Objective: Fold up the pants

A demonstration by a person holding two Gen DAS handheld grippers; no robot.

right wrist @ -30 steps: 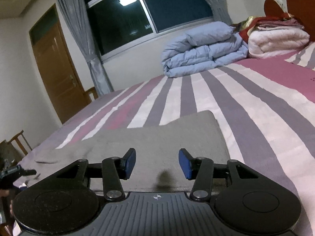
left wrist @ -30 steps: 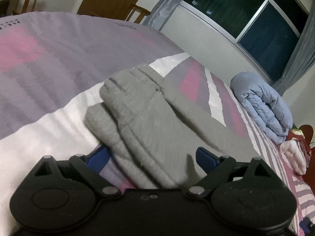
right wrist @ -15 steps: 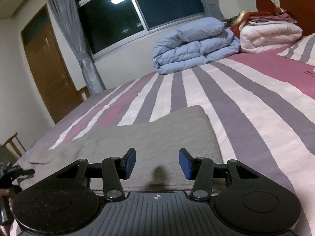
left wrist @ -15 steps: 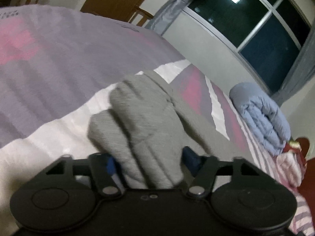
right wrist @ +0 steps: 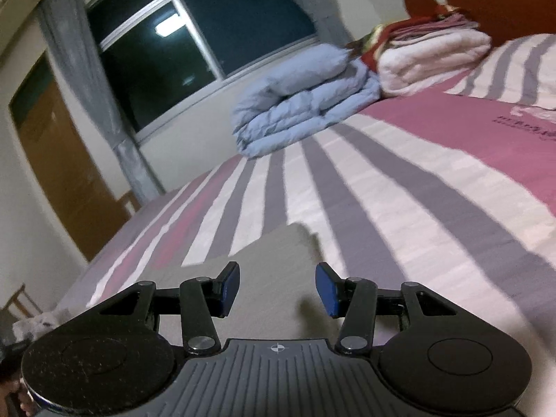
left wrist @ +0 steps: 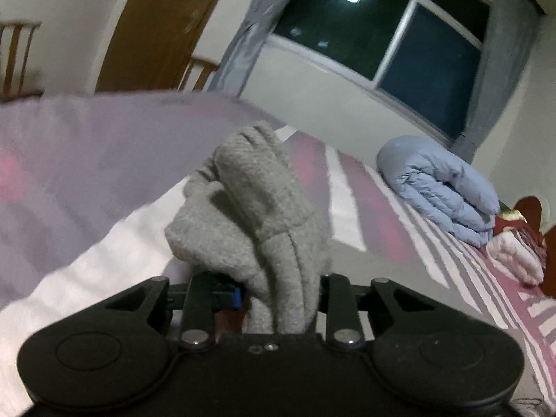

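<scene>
My left claw [left wrist: 279, 295] has just clamped onto the pants [left wrist: 264, 215] — bunched, lifting off the bed [left wrist: 69, 250]; right claw [right wrist: 277, 290] gapes empty — fold starting.

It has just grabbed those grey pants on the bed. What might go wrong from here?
The left tool has just closed on a thick bunch of the grey pants, so it may have caught several layers and drag the fold crooked. The right tool hangs open above the flat part of the pants, holding nothing, so that end could slide across the striped bedspread when the left side pulls.
</scene>
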